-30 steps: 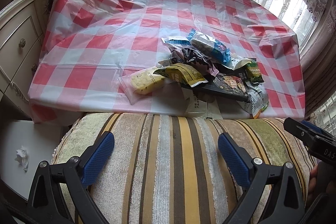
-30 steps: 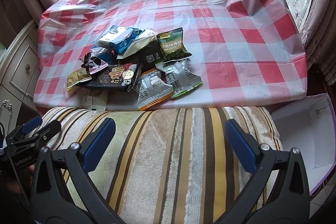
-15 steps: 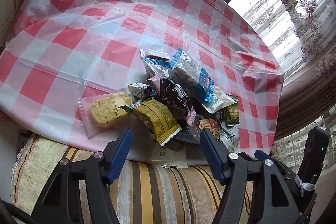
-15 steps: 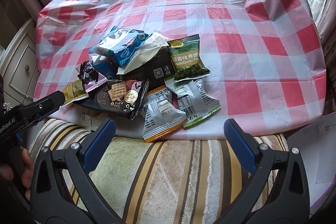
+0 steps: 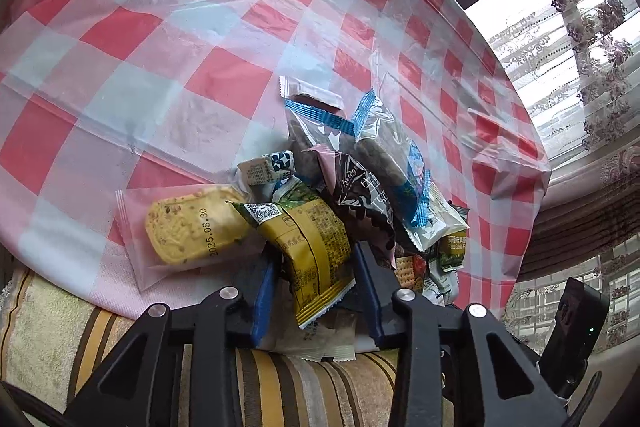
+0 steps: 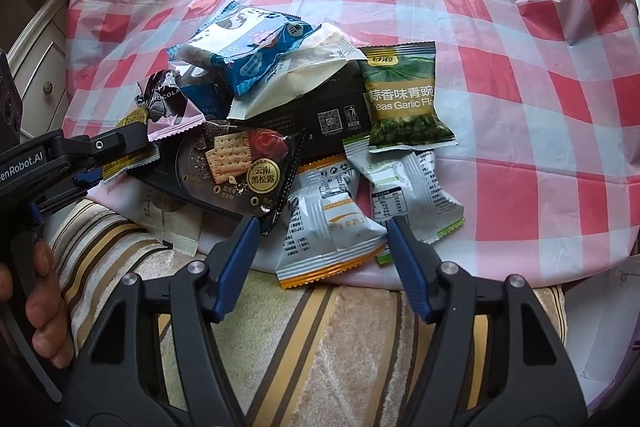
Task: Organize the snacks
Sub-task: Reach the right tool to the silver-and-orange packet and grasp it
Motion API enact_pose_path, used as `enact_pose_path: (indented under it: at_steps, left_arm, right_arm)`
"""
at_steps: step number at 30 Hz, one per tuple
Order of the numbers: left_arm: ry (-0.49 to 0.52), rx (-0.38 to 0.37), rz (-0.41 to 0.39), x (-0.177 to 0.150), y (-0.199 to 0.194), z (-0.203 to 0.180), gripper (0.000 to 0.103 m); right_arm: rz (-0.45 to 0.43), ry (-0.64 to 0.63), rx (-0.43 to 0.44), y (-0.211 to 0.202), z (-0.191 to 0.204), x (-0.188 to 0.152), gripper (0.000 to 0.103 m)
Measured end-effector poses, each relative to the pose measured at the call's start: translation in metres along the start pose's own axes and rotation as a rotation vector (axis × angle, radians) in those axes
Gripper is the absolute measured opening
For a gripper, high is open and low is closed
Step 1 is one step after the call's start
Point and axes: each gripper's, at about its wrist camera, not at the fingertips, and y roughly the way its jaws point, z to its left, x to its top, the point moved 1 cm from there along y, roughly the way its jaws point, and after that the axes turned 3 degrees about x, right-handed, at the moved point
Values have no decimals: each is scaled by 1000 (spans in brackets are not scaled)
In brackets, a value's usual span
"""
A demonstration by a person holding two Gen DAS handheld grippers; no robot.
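Observation:
A pile of snack packs lies at the near edge of a red-and-white checked tablecloth (image 6: 520,47). My left gripper (image 5: 316,259) points down at a yellow snack packet (image 5: 312,251). Its jaws are closing and the blue pads touch both sides of the packet. In the right wrist view the left gripper (image 6: 116,155) is at the left of the pile, over the same yellow packet (image 6: 124,163). My right gripper (image 6: 323,227) has its jaws closing around an orange-edged silver packet (image 6: 332,227), and its pads stand clear of the packet.
The pile also holds a pink-wrapped biscuit (image 5: 192,231), a blue pack (image 6: 248,55), a green pea pack (image 6: 404,99), a black cracker pack (image 6: 240,167) and a green-edged silver packet (image 6: 412,187). A striped cushion (image 6: 340,347) lies in front. A white box (image 6: 600,327) is at the right, drawers (image 6: 36,67) at the left.
Both grippers moved forward and down from over the cushion to the pile. Both jaws narrowed. The left gripper rolled and closed in on the yellow packet.

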Motion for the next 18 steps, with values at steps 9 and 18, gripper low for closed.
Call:
enact_pose_path:
  at_steps: [9, 18]
  left_arm:
    - [-3, -3, -38, -4, -10, 4, 27]
    - [2, 10, -59, -13, -23, 7, 23]
  right_arm:
    - [-2, -8, 18, -3, 1, -1, 57]
    - [-19, -25, 23, -19, 6, -18, 55]
